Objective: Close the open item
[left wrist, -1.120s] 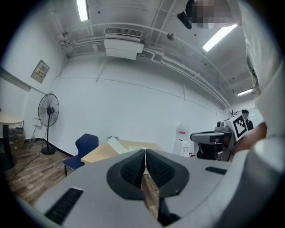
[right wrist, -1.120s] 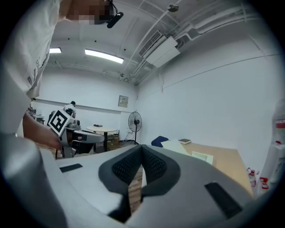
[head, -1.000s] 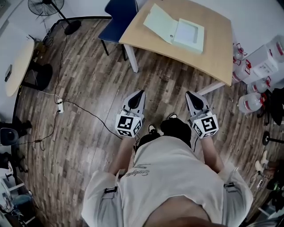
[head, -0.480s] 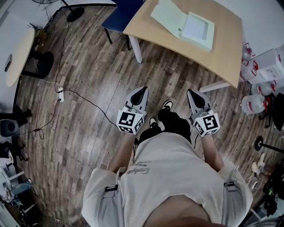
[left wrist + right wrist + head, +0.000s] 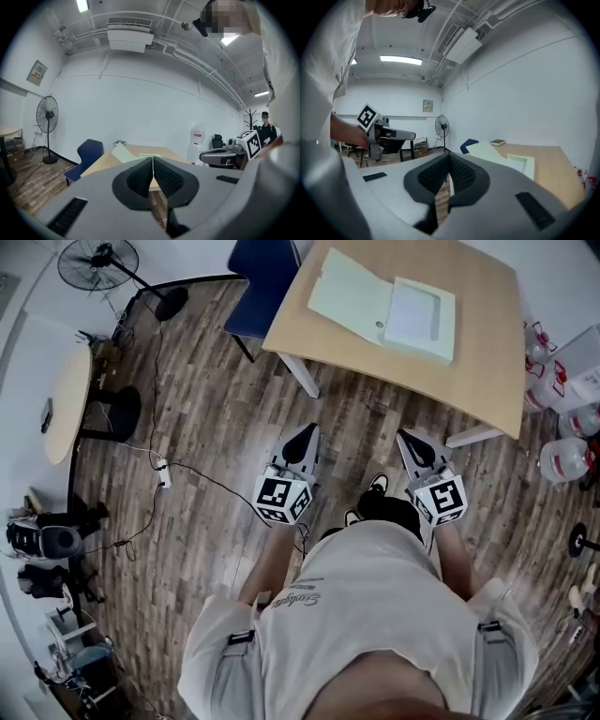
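1. Furthest left in the head view, a black pedestal fan (image 5: 98, 263) and a round pale-topped side table (image 5: 67, 404) stand on the dark wood-plank floor (image 5: 206, 446).
2. Next comes a dark blue chair (image 5: 262, 263), drawn up at the left end of the rectangular light wooden table (image 5: 483, 343).
3. The left gripper (image 5: 307, 437) is held over the floor, short of the table and pointing toward it. In the left gripper view (image 5: 153, 161) its jaws are pressed together with nothing between them.
4. The flat pale green box (image 5: 384, 306) lies open on the table, well apart from both grippers. Its long axis runs from upper left to lower right. Its lid (image 5: 345, 294) is spread flat toward the chair, and its white-lined tray (image 5: 420, 308) lies to the right.
5. The right gripper (image 5: 410, 442) is level with the left and also points toward the table. In the right gripper view (image 5: 449, 159) its jaw tips meet and hold nothing.
6. Clear water bottles (image 5: 562, 460) stand on the floor at the far right.
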The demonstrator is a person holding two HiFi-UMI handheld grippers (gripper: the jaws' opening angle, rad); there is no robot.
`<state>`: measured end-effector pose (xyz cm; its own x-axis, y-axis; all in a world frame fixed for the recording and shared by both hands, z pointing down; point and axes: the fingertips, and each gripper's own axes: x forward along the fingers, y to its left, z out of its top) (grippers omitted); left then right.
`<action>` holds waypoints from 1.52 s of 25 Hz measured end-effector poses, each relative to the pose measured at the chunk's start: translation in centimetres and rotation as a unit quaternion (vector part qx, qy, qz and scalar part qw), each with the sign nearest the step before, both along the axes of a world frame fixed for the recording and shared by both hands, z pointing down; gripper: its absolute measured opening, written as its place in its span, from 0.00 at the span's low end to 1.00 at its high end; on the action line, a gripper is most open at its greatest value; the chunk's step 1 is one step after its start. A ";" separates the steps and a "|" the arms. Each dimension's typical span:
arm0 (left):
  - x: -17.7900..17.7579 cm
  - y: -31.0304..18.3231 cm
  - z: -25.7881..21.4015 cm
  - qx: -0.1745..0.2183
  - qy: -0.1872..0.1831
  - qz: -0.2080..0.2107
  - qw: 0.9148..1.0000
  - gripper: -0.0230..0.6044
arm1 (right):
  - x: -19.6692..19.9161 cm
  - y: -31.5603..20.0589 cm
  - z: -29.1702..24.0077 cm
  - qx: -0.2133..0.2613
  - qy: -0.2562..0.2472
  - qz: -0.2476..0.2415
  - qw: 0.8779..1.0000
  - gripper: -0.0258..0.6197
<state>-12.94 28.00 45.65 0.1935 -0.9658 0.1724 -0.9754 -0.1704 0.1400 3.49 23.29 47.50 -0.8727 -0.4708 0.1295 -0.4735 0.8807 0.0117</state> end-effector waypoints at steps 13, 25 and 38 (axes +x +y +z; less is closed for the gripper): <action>1.8 -10.0 -2.4 -0.006 0.003 0.025 1.000 0.06 | -0.8 -9.2 0.1 0.003 -0.027 -0.026 0.999 0.03; 0.8 -14.2 -1.1 -0.020 0.011 0.023 0.999 0.06 | -1.3 -12.4 1.5 -0.015 -0.010 -0.026 1.000 0.03; -3.7 -25.1 -0.8 0.005 0.049 0.074 0.996 0.06 | -4.7 -20.5 -0.3 -0.011 0.015 0.036 0.999 0.03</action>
